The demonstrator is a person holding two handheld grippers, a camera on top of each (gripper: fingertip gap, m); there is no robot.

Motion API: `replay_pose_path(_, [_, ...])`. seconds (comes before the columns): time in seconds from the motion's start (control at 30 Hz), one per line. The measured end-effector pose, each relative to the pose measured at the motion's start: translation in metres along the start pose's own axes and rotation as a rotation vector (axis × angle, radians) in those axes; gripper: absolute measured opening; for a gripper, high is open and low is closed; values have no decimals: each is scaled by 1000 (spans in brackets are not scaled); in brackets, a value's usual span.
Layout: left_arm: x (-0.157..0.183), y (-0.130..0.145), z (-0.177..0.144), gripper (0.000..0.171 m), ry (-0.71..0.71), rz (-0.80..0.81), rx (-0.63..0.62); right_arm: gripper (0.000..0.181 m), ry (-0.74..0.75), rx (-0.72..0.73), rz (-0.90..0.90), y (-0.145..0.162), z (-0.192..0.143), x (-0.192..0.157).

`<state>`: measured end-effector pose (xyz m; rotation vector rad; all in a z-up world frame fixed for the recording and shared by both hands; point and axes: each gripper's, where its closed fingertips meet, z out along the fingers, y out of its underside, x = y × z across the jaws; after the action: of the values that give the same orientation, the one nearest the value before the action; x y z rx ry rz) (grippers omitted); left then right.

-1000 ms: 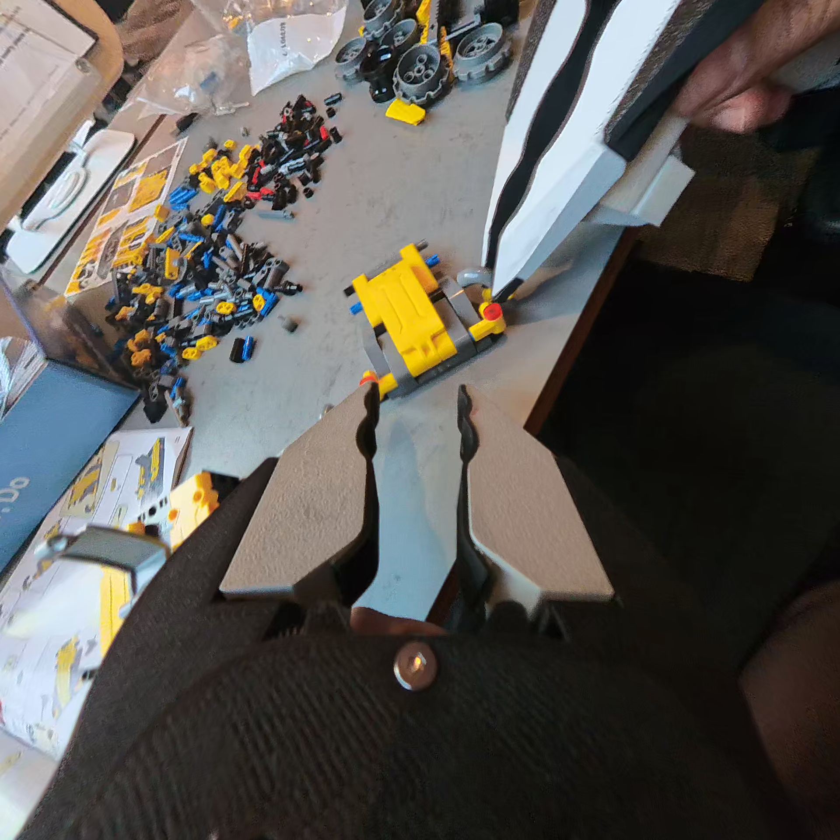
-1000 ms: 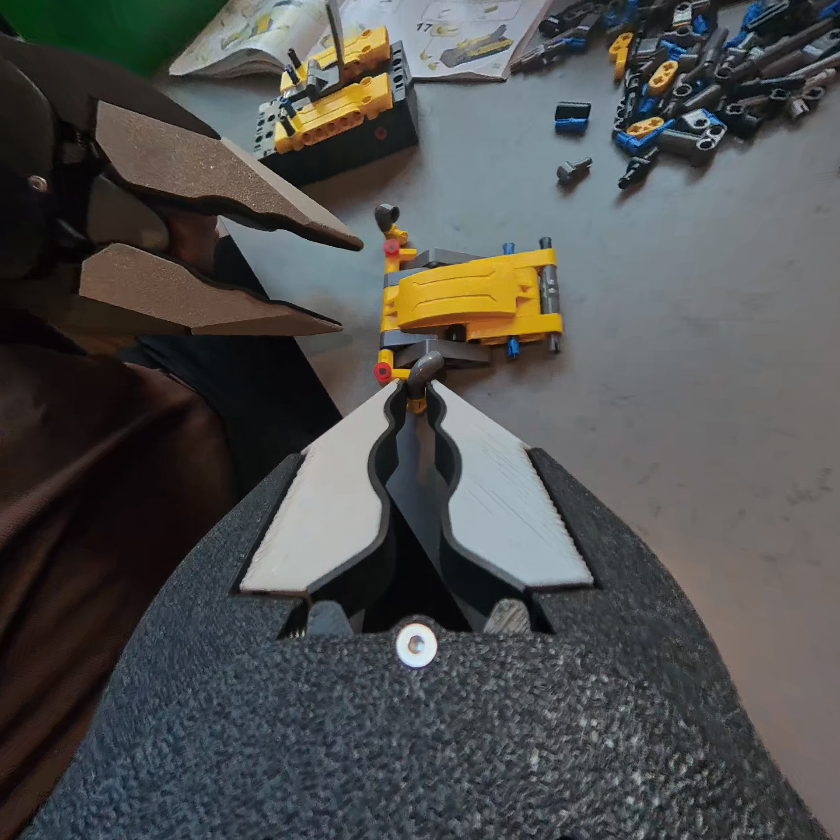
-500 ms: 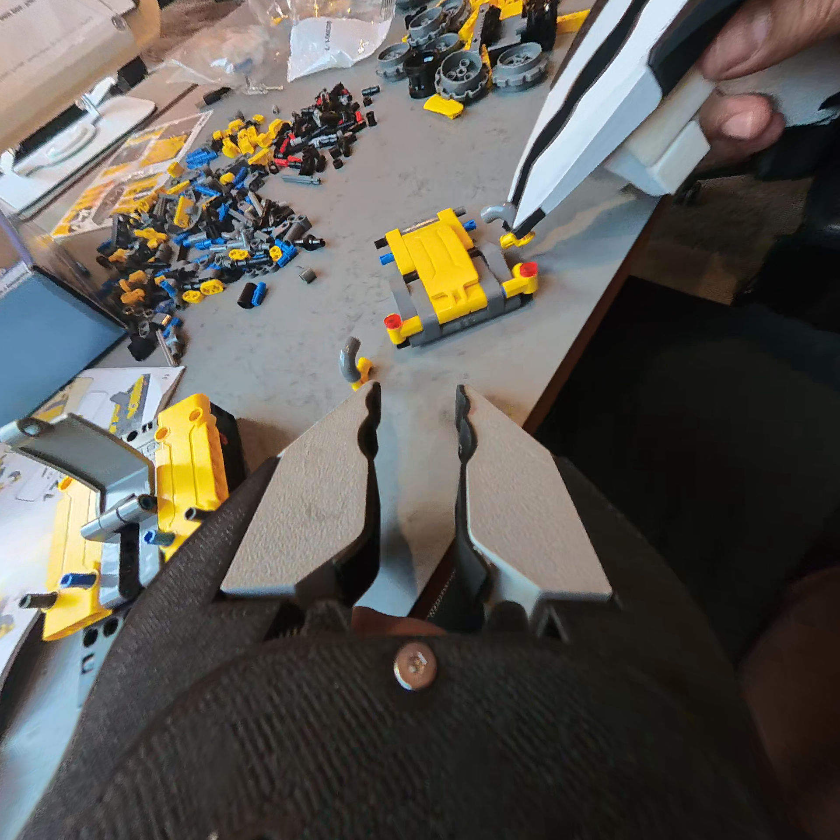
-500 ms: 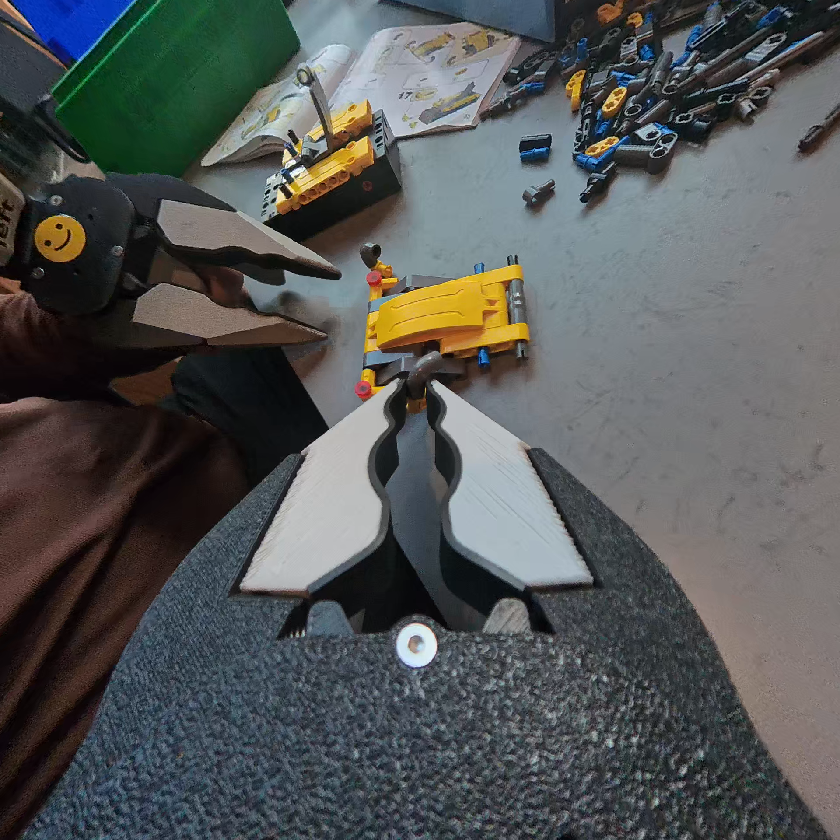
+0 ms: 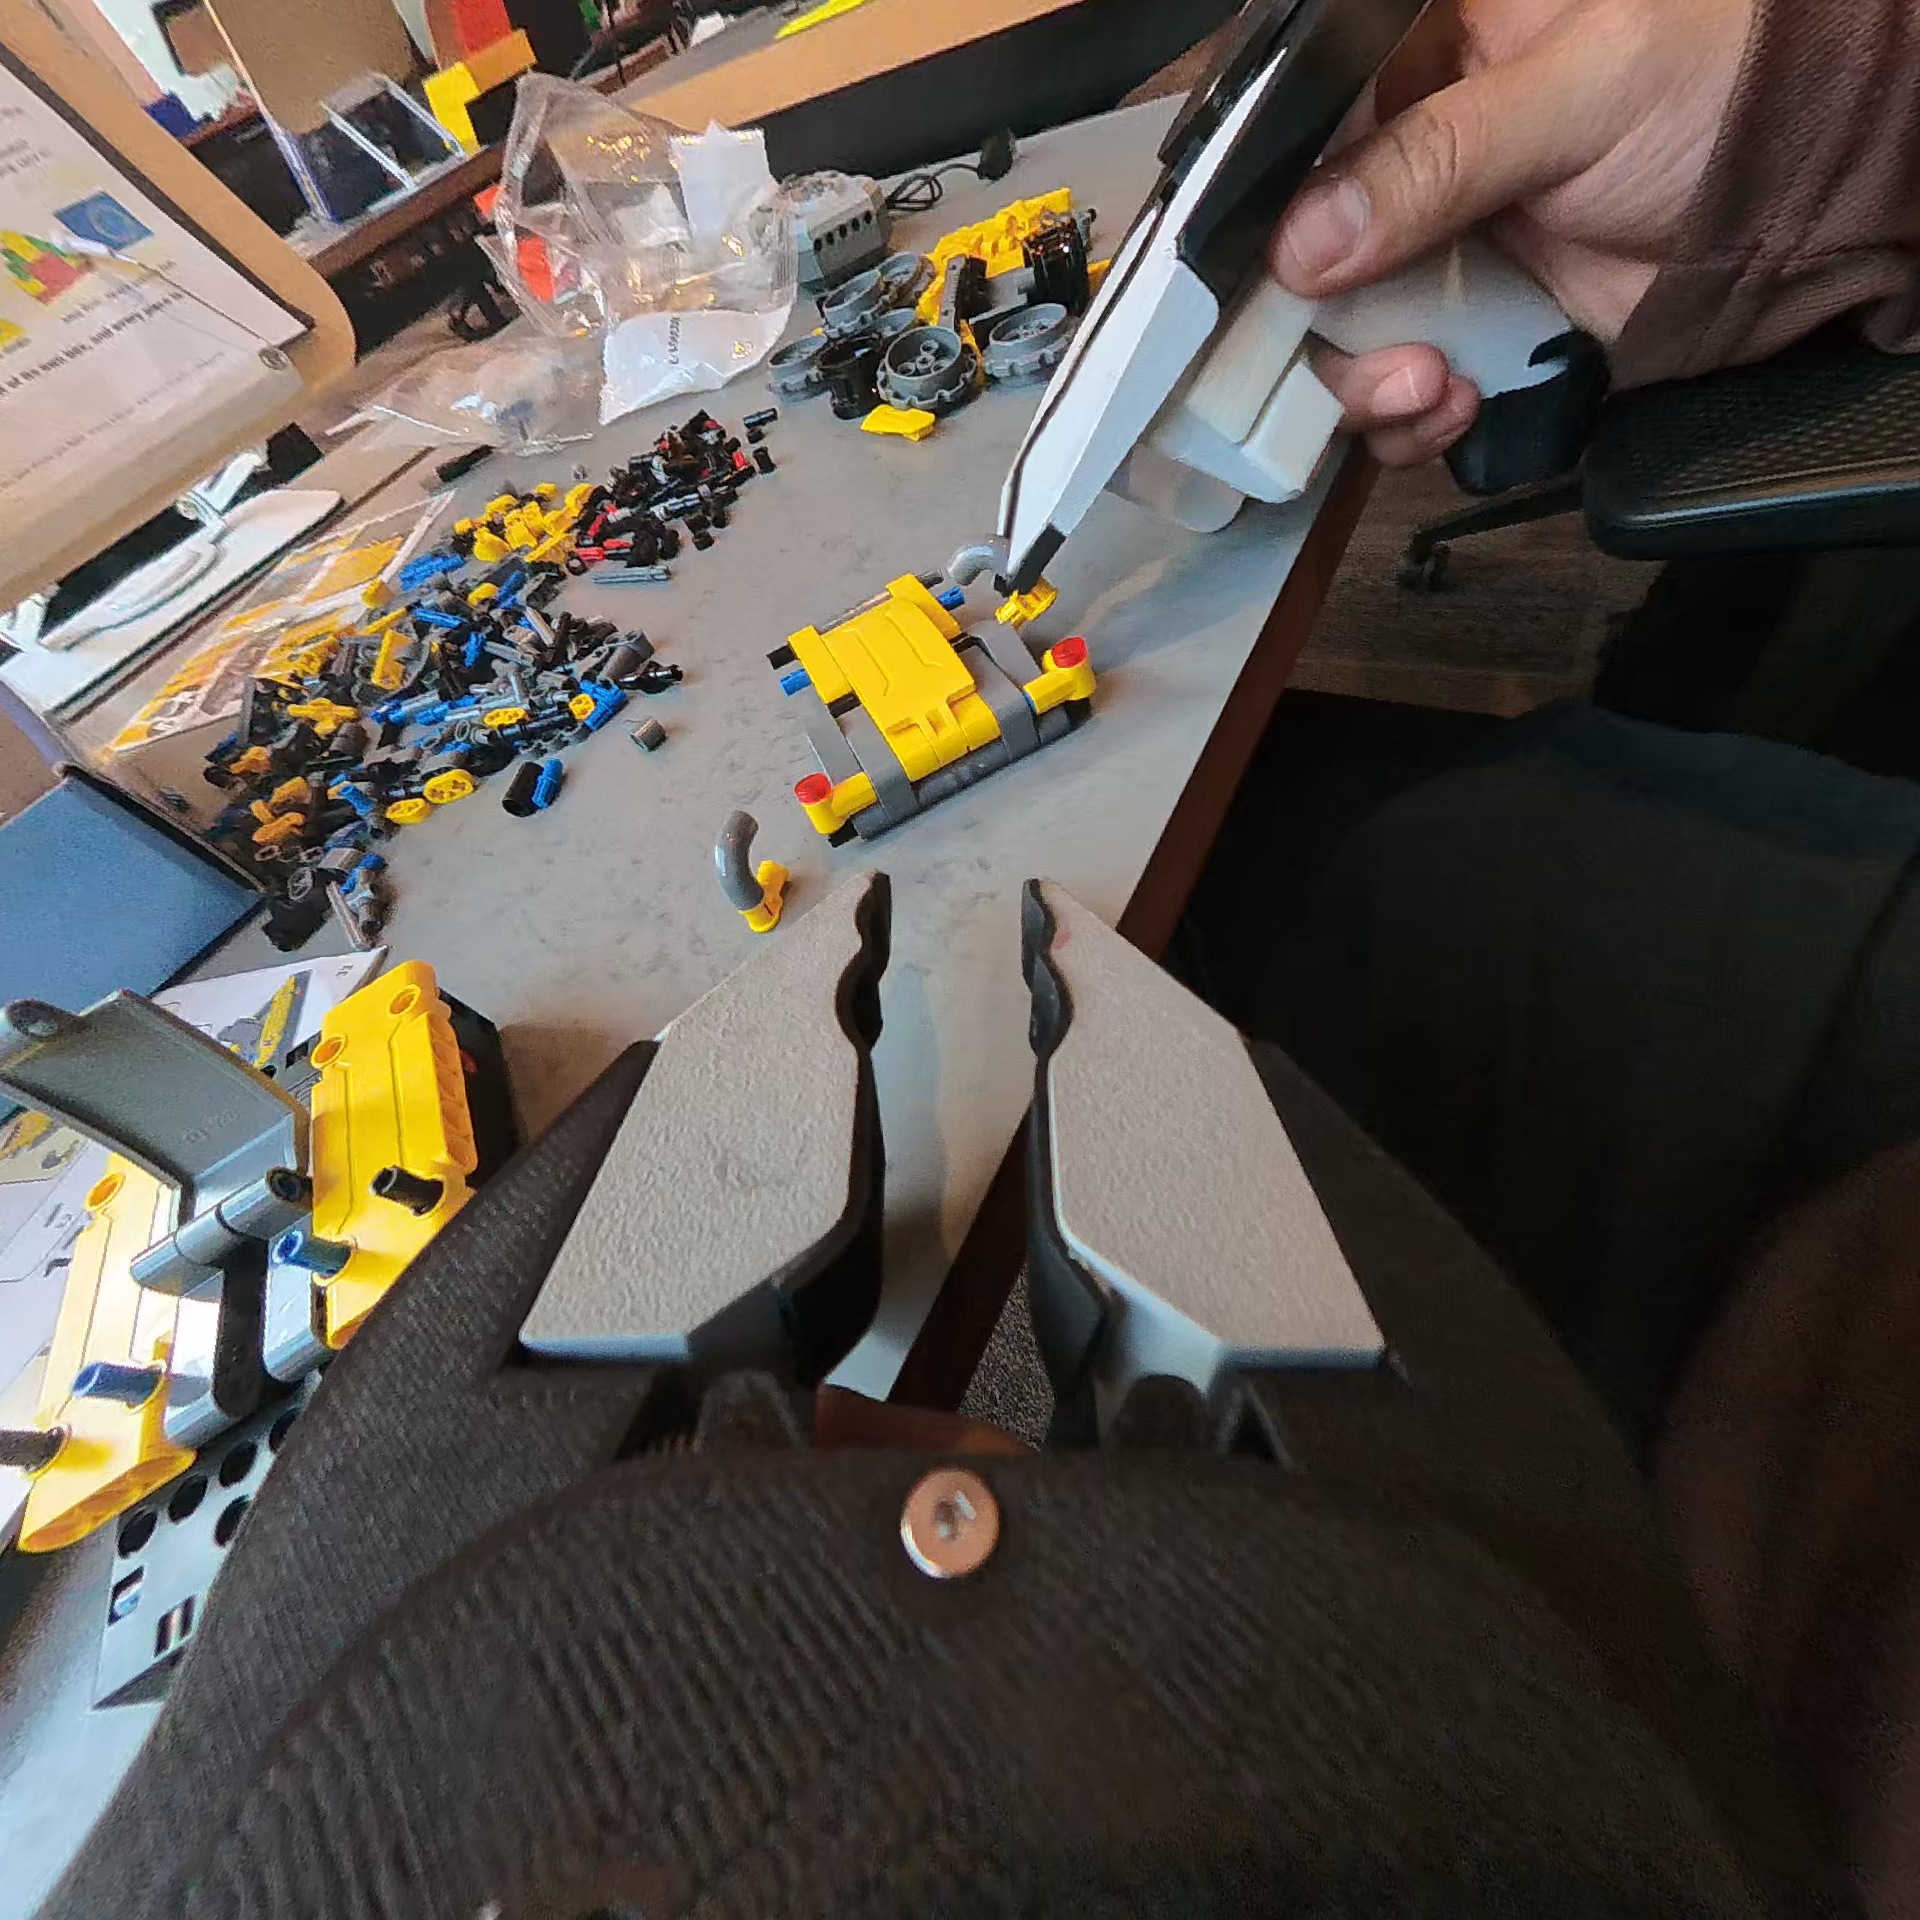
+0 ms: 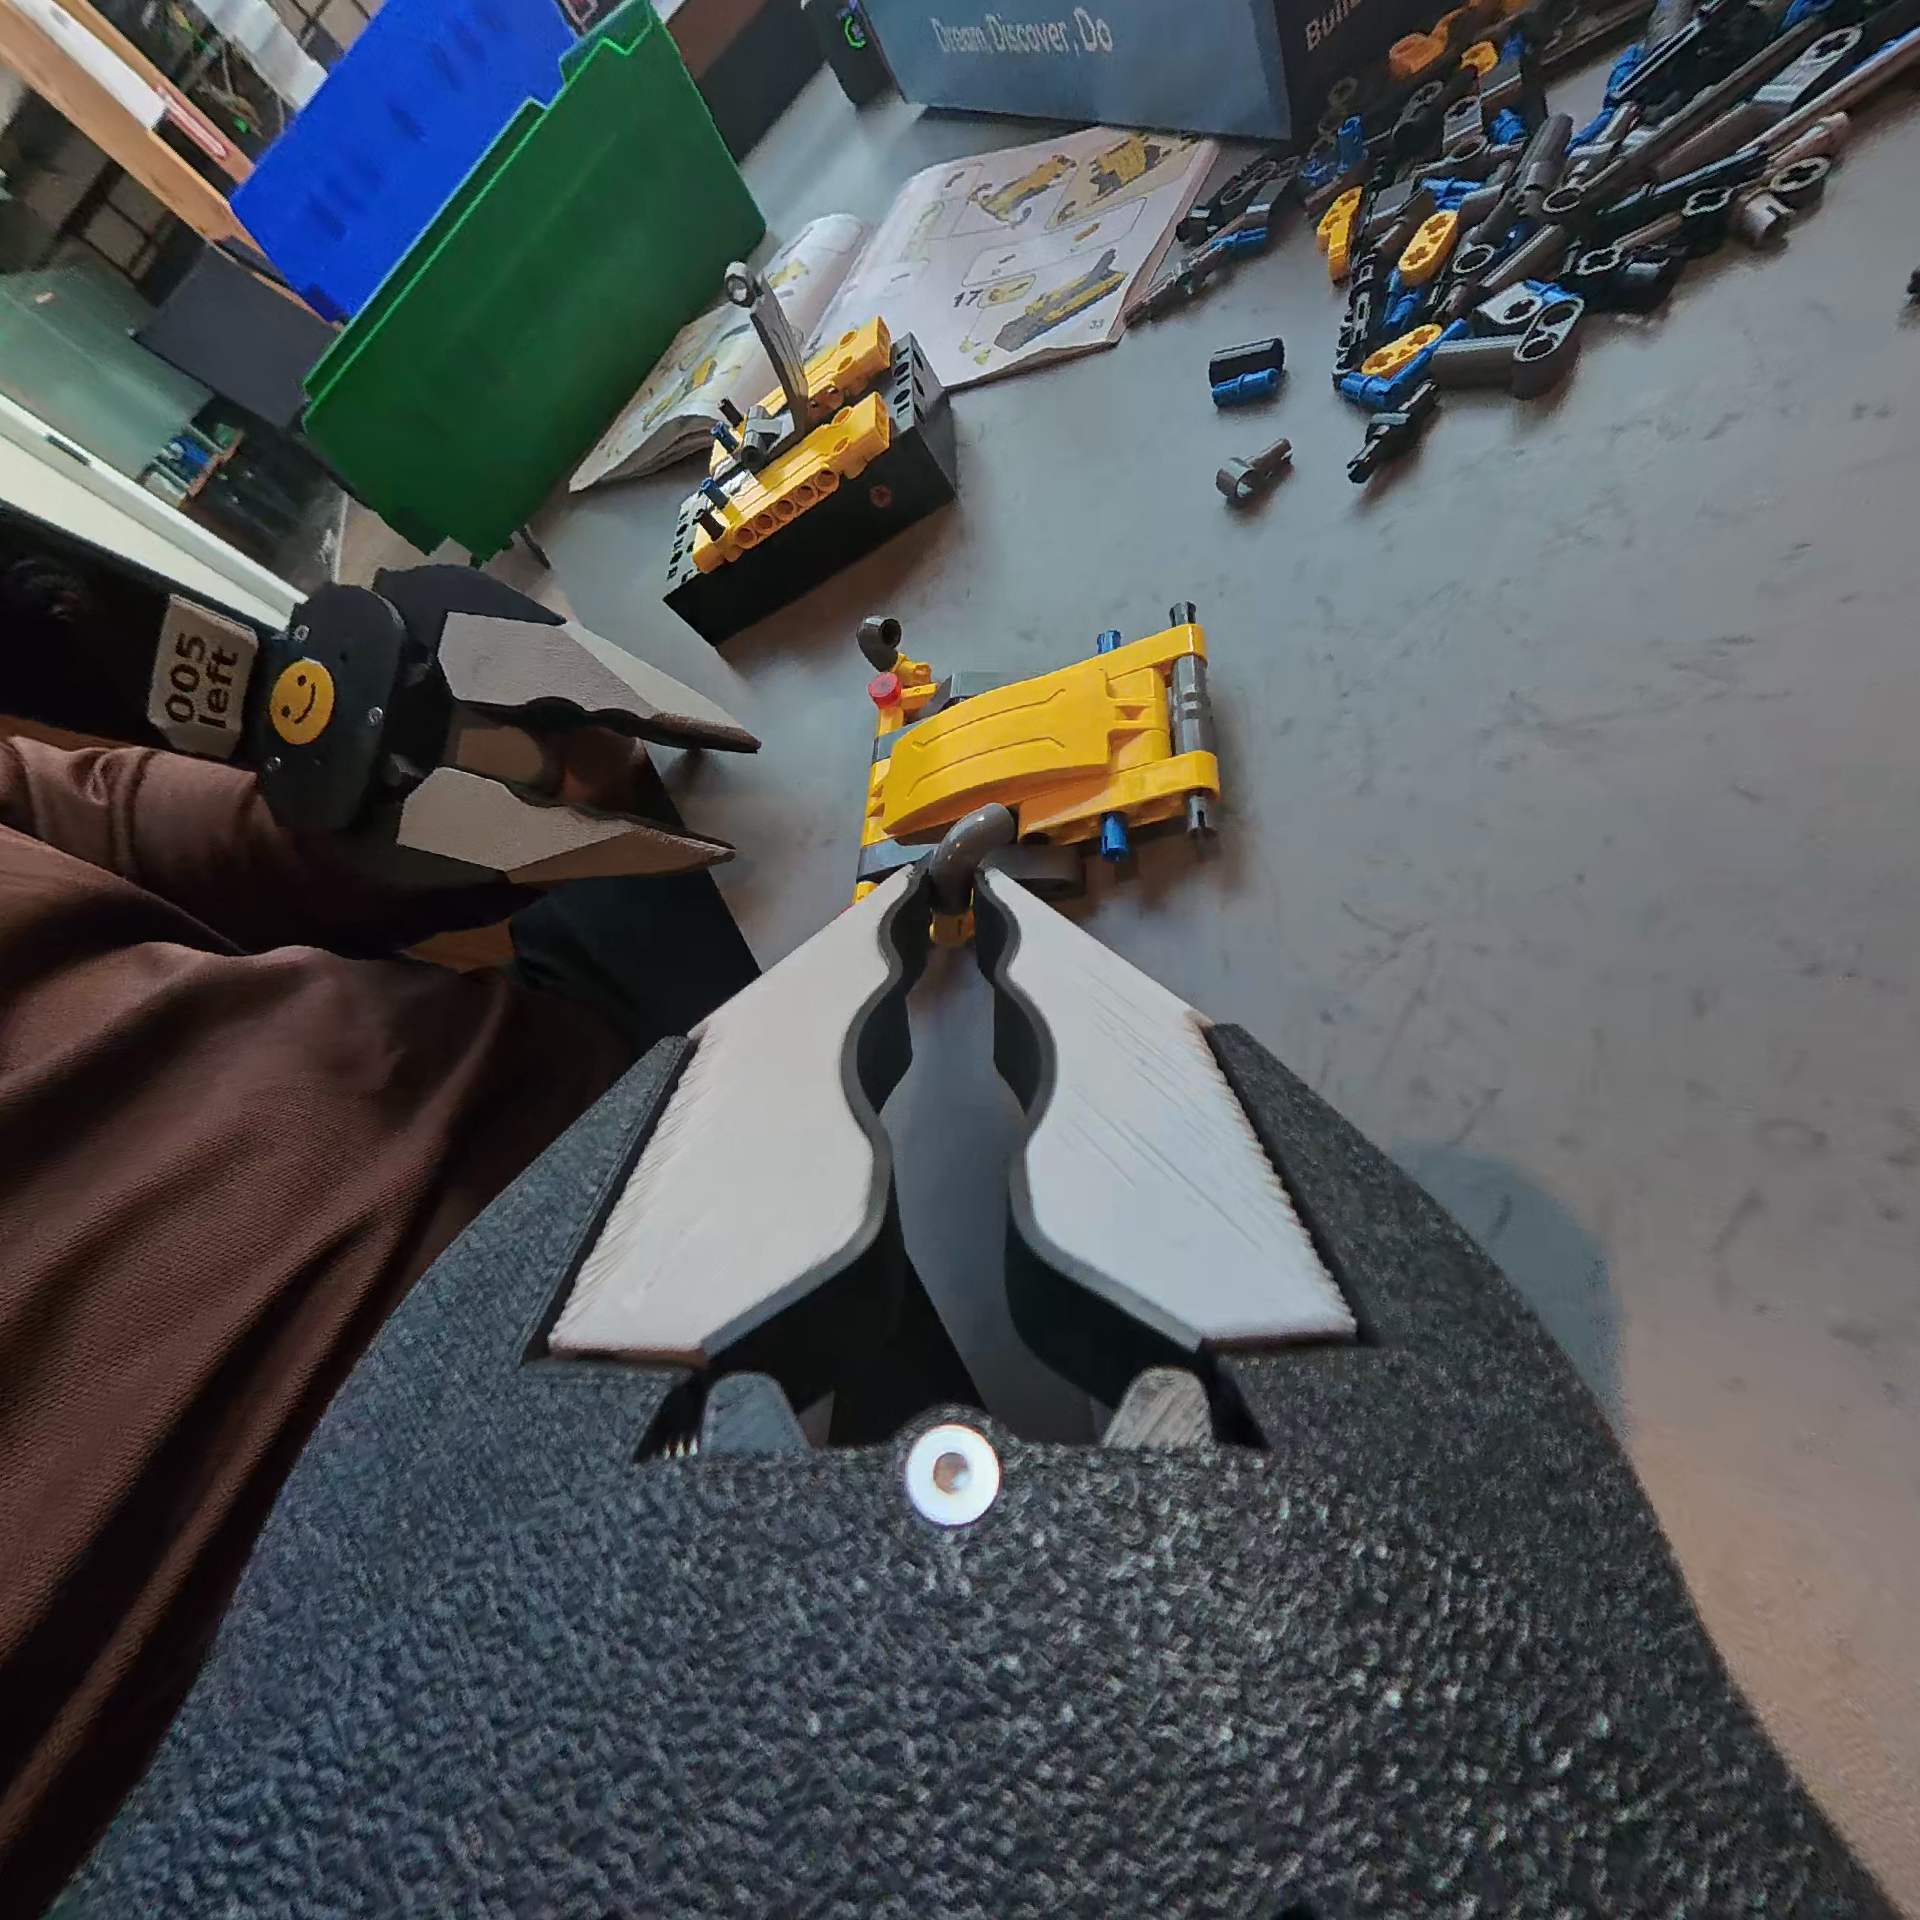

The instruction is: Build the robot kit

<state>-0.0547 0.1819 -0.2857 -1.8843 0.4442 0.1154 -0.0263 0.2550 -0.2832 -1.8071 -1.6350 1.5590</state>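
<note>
Right gripper [image 6: 951, 894] pinches grey elbow piece [image 6: 961, 847]; keep it steady above assembly [image 6: 1039, 748]. Left gripper [image 5: 956, 914] parted, empty.

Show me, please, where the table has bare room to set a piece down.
The table is bare right of the yellow assembly in the right wrist view, short of the parts pile. Crowded: that pile, the wheels. The right gripper holds a grey elbow.

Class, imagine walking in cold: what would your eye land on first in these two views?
Probably the right gripper, shut on a small grey-and-yellow elbow piece just above the yellow and grey brick assembly near the table edge. Next, the left gripper, jaws apart and empty, and the heap of loose pieces farther in.
</note>
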Motion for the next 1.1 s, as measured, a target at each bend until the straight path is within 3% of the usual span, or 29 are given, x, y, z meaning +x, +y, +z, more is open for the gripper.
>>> replay_pose_path(0.23, [0,-5,-3,22,32,-90,31,8,-8,1,-8,0,-1,-1])
replay_pose_path(0.33, [-3,-21,-11,21,70,-195,125,8,-5,-3,-23,1,-1,-2])
replay_pose_path(0.5, [-22,-35,-24,22,58,-314,162,8,-2,1,-30,1,-2,-2])
replay_pose_path(0.6, [-22,-52,-37,21,91,-255,240,8,-10,5,-22,1,-2,-2])
replay_pose_path(0.73, [-34,-39,-40,22,25,-131,207,8,-22,10,-9,0,-2,-3])
replay_pose_path(1.1, [-29,-35,-48,21,149,-158,261,8,-32,23,14,-2,-2,-2])
